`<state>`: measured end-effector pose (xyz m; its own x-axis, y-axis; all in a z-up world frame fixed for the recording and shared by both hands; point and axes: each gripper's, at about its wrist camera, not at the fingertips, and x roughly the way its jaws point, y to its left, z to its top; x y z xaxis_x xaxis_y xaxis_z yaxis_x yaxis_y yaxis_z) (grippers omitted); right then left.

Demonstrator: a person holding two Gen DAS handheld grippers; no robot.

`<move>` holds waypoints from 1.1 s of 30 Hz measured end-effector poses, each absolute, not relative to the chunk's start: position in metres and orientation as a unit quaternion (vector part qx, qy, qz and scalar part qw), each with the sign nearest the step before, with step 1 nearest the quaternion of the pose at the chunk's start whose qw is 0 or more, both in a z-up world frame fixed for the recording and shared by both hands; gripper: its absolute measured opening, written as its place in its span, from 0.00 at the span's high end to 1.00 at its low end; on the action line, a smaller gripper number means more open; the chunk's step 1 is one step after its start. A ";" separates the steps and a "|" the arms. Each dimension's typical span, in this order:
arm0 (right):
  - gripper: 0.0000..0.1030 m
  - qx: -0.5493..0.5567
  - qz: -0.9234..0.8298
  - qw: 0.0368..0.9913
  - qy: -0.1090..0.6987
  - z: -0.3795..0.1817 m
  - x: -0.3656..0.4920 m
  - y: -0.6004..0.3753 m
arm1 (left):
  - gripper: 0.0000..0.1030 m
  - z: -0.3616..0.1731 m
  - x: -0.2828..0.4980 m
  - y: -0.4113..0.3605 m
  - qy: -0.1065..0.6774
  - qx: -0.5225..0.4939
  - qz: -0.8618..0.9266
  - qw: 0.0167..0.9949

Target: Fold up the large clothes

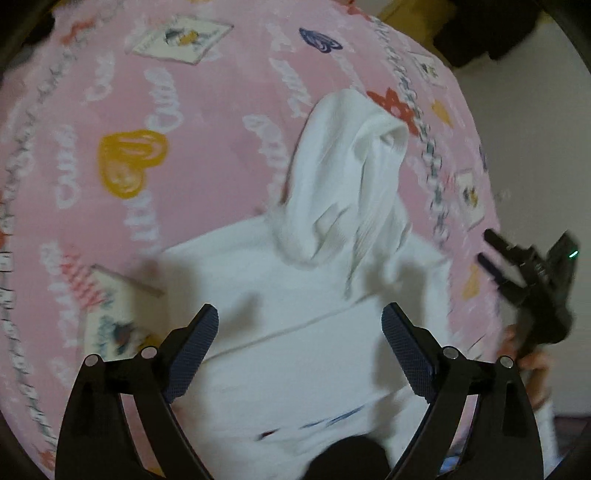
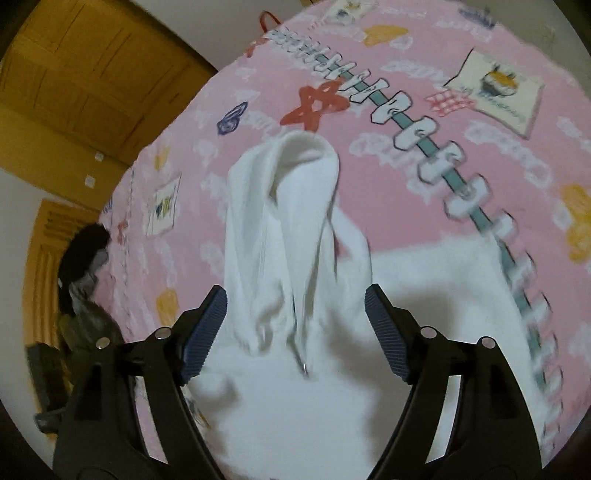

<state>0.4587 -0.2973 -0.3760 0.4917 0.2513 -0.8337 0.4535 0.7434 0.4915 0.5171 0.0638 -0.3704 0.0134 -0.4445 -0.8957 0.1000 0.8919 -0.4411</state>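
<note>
A white hooded garment (image 1: pixel 295 280) lies spread on the pink bed, and its hood (image 1: pixel 343 166) stretches away from me toward the far side. My left gripper (image 1: pixel 300 310) hangs above the garment's body, open, with nothing between its fingers. Over the same garment (image 2: pixel 295 387) my right gripper (image 2: pixel 296 291) is also open, close above the hood (image 2: pixel 288 206) and a drawstring (image 2: pixel 304 365) but not pinching them. The left wrist view also catches the right gripper (image 1: pixel 484 244) at the bed's right edge, held by a hand (image 1: pixel 532 362).
A pink printed bedspread (image 1: pixel 147 166) covers the whole bed (image 2: pixel 424 203). Dark clothes (image 2: pixel 85 258) are piled at the bed's left side, by wooden cabinets (image 2: pixel 92 74). Another dark heap (image 1: pixel 480 33) sits beyond the bed's far right corner, over pale floor (image 1: pixel 535 129).
</note>
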 end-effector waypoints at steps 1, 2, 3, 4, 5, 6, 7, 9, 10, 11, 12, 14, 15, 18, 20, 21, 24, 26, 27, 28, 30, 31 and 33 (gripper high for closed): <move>0.26 0.377 -0.056 0.775 0.504 -0.389 0.479 -0.315 | 0.15 -0.376 0.527 0.057 0.681 -0.145 -0.194 0.691; 0.26 0.400 -0.047 0.760 0.510 -0.402 0.502 -0.331 | 0.15 -0.386 0.545 0.048 0.687 -0.174 -0.187 0.680; 0.26 0.412 -0.040 0.753 0.512 -0.412 0.521 -0.345 | 0.15 -0.398 0.565 0.039 0.692 -0.203 -0.177 0.670; 0.26 0.419 -0.033 0.749 0.513 -0.421 0.537 -0.355 | 0.15 -0.407 0.575 0.033 0.695 -0.217 -0.170 0.664; 0.26 0.417 -0.029 0.746 0.518 -0.430 0.555 -0.365 | 0.15 -0.425 0.598 0.022 0.701 -0.239 -0.155 0.654; 0.26 0.405 -0.029 0.745 0.528 -0.441 0.579 -0.375 | 0.15 -0.436 0.611 0.016 0.705 -0.252 -0.145 0.647; 0.26 0.399 -0.024 0.743 0.537 -0.450 0.594 -0.382 | 0.15 -0.446 0.623 0.011 0.708 -0.261 -0.135 0.642; 0.26 0.391 -0.014 0.726 0.565 -0.474 0.629 -0.392 | 0.15 -0.475 0.649 -0.005 0.719 -0.280 -0.118 0.625; 0.26 0.392 -0.009 0.719 0.574 -0.483 0.639 -0.394 | 0.15 -0.489 0.661 -0.014 0.728 -0.284 -0.110 0.615; 0.26 0.391 -0.001 0.712 0.584 -0.493 0.649 -0.395 | 0.15 -0.496 0.668 -0.019 0.731 -0.285 -0.106 0.610; 0.26 0.379 0.007 0.708 0.596 -0.502 0.658 -0.392 | 0.15 -0.504 0.676 -0.026 0.732 -0.292 -0.106 0.606; 0.26 0.336 0.023 0.713 0.615 -0.512 0.671 -0.384 | 0.15 -0.514 0.691 -0.034 0.730 -0.300 -0.104 0.605; 0.25 0.305 0.039 0.720 0.622 -0.518 0.679 -0.377 | 0.15 -0.516 0.699 -0.037 0.726 -0.304 -0.105 0.608; 0.22 0.286 0.052 0.727 0.622 -0.538 0.692 -0.371 | 0.15 -0.516 0.712 -0.044 0.716 -0.297 -0.125 0.619; 0.15 0.313 0.052 0.729 0.607 -0.546 0.695 -0.375 | 0.15 -0.514 0.722 -0.046 0.704 -0.276 -0.145 0.639; 0.13 0.331 0.049 0.732 0.593 -0.550 0.695 -0.377 | 0.15 -0.517 0.727 -0.046 0.703 -0.271 -0.149 0.640; 0.12 0.329 0.039 0.750 0.573 -0.548 0.695 -0.372 | 0.17 -0.536 0.743 -0.048 0.706 -0.258 -0.137 0.644; 0.14 0.297 0.052 0.770 0.563 -0.540 0.695 -0.362 | 0.21 -0.549 0.749 -0.049 0.703 -0.272 -0.140 0.641; 0.20 0.268 0.062 0.784 0.557 -0.535 0.696 -0.353 | 0.22 -0.553 0.750 -0.050 0.701 -0.275 -0.142 0.643; 0.28 0.253 0.066 0.790 0.555 -0.532 0.697 -0.348 | 0.23 -0.557 0.748 -0.053 0.698 -0.267 -0.143 0.649; 0.49 0.235 0.058 0.797 0.553 -0.529 0.696 -0.337 | 0.35 -0.560 0.746 -0.061 0.699 -0.231 -0.143 0.661; 0.56 0.239 0.059 0.798 0.550 -0.528 0.697 -0.336 | 0.43 -0.560 0.746 -0.064 0.698 -0.216 -0.142 0.667; 0.75 0.243 0.050 0.798 0.549 -0.525 0.695 -0.334 | 0.78 -0.554 0.740 -0.061 0.693 -0.195 -0.138 0.681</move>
